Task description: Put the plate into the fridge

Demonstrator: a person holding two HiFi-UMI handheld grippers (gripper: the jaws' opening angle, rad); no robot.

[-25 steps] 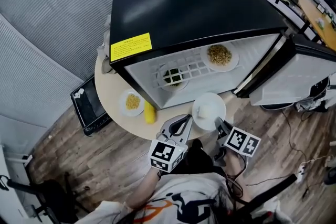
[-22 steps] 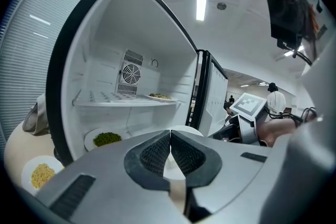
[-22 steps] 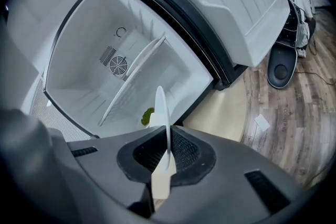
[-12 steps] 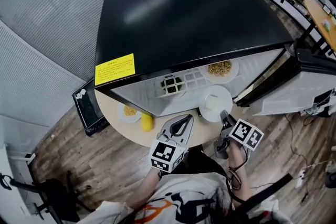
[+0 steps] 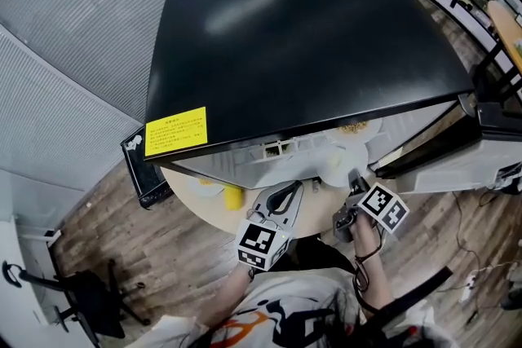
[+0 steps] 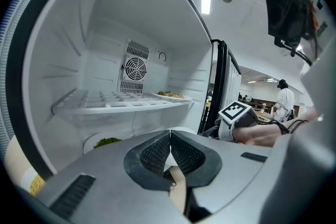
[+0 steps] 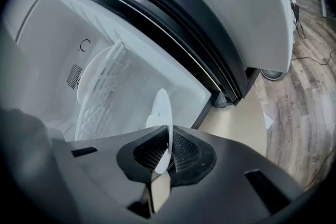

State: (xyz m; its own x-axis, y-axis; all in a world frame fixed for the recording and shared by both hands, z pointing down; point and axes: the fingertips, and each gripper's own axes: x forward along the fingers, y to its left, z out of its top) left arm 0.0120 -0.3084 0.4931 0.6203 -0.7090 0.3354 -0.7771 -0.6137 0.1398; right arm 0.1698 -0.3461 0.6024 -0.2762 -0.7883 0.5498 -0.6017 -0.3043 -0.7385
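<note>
The white plate (image 7: 161, 107) stands edge-on between my right gripper's (image 7: 169, 132) pads, which are shut on its rim. In the head view the plate (image 5: 337, 160) is at the mouth of the open black fridge (image 5: 302, 37), half hidden under the fridge's top edge, with the right gripper (image 5: 353, 174) just behind it. My left gripper (image 5: 287, 190) hovers shut and empty over the round table, left of the plate. The left gripper (image 6: 170, 134) faces the white fridge interior (image 6: 105, 60).
Inside the fridge, a wire shelf (image 6: 121, 105) carries a plate of food (image 6: 169, 95), and a dish of greens (image 6: 107, 141) sits below. The fridge door (image 5: 489, 134) stands open to the right. A yellow item (image 5: 234, 196) lies on the beige table (image 5: 192, 196). A black box (image 5: 139, 167) sits on the floor.
The right gripper has carried the plate forward, from over the table's edge to the fridge opening. The view has shifted so the fridge top now hides most of the interior. The left gripper stayed.
</note>
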